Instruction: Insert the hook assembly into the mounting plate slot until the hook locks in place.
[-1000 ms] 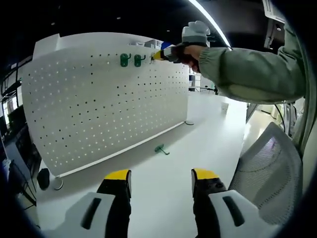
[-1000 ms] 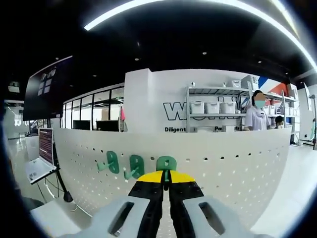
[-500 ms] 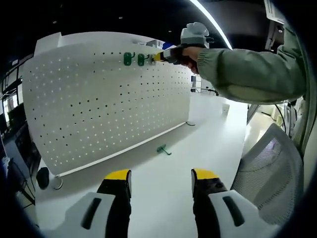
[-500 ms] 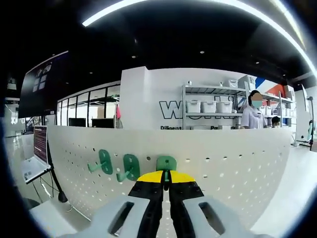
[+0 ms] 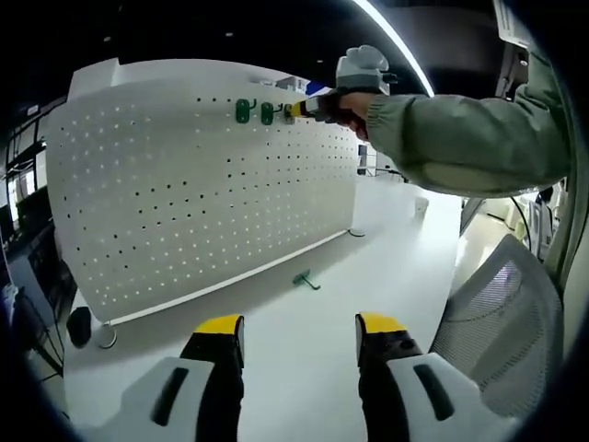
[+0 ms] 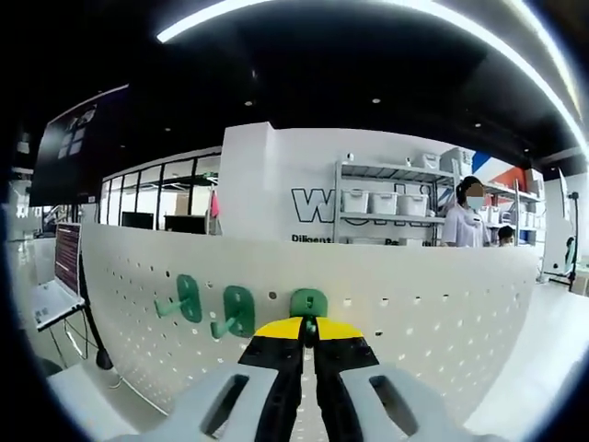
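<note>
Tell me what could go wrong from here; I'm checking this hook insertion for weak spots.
1. The right gripper pinches the third green hook against the pegboard near its top edge; its prongs are hidden, so it may sit unlocked and drop on release.
2. Two hung hooks sit just beside it; a sideways slip could knock them.
3. The left gripper hangs open over the table, so nothing steadies the board against the push.

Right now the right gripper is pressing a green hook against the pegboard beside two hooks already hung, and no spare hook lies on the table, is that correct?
Not quite: a spare green hook does lie on the table, seen in the left gripper view. The rest holds: the right gripper presses a green hook to the pegboard beside two hung hooks.
</note>
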A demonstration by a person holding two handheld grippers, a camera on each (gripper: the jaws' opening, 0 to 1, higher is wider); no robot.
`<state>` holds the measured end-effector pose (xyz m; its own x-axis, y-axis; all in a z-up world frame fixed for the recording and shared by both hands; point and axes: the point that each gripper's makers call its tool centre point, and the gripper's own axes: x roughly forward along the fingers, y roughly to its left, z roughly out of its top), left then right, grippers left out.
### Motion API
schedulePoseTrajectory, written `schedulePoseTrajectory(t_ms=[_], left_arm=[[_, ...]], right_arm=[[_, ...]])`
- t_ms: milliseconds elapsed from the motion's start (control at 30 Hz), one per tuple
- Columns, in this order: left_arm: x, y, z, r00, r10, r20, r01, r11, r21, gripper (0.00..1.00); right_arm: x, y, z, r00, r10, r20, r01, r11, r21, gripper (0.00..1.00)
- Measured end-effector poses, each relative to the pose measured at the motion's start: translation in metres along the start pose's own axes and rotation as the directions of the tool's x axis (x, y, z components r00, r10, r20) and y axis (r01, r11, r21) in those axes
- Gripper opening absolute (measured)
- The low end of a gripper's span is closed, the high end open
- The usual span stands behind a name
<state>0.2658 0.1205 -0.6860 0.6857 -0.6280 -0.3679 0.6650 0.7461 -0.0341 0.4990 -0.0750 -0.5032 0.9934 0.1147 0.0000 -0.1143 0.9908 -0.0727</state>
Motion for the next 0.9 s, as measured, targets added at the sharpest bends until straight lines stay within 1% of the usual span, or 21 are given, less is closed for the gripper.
schedulePoseTrajectory(t_ms=[67,133,200,300,567,733,900], left_arm=[[0.0,-0.0002,-0.0001,1.0,-0.001,0.0,0.001,1.0,0.001,0.5],[-0.0001,-0.0006,0.0,1.0,-0.002,0.001,0.002,1.0,0.001,0.5],[-0.0004,-0.0008,0.0005,1.0,-0.002,0.003,0.002,1.0,0.001,0.5],[-0.0016,-0.0005,0.0004,1.0,-0.001,0.003,0.001,1.0,0.001,0.5],[-0.0042,0.0018,-0.0034,1.0,0.006,-0.009,-0.006,1.0,0.001,0.5],[-0.0033,0.0014,-0.0028,1.0,0.006,-0.013,-0.006,1.0,0.003,0.5],[-0.002,0.0008,-0.0026,1.0,0.006,-0.016,-0.006,1.0,0.005,0.5]], right_arm=[[0.0007,-0.0007,0.0005,1.0,-0.005,-0.002,0.005,1.0,0.004,0.0],[0.0004,-0.0004,0.0005,1.0,-0.019,0.004,0.019,1.0,-0.021,0.0],[-0.0018,-0.0001,-0.0004,0.999,-0.026,0.038,0.027,0.999,-0.029,0.0],[-0.002,-0.0004,0.0001,0.998,-0.037,0.053,0.039,0.998,-0.042,0.0],[-0.0021,-0.0006,0.0009,0.995,-0.051,0.085,0.055,0.998,-0.042,0.0],[-0.005,-0.0002,0.0014,0.992,-0.058,0.112,0.063,0.997,-0.041,0.0],[-0.0052,-0.0008,0.0015,0.992,-0.054,0.117,0.057,0.998,-0.022,0.0]])
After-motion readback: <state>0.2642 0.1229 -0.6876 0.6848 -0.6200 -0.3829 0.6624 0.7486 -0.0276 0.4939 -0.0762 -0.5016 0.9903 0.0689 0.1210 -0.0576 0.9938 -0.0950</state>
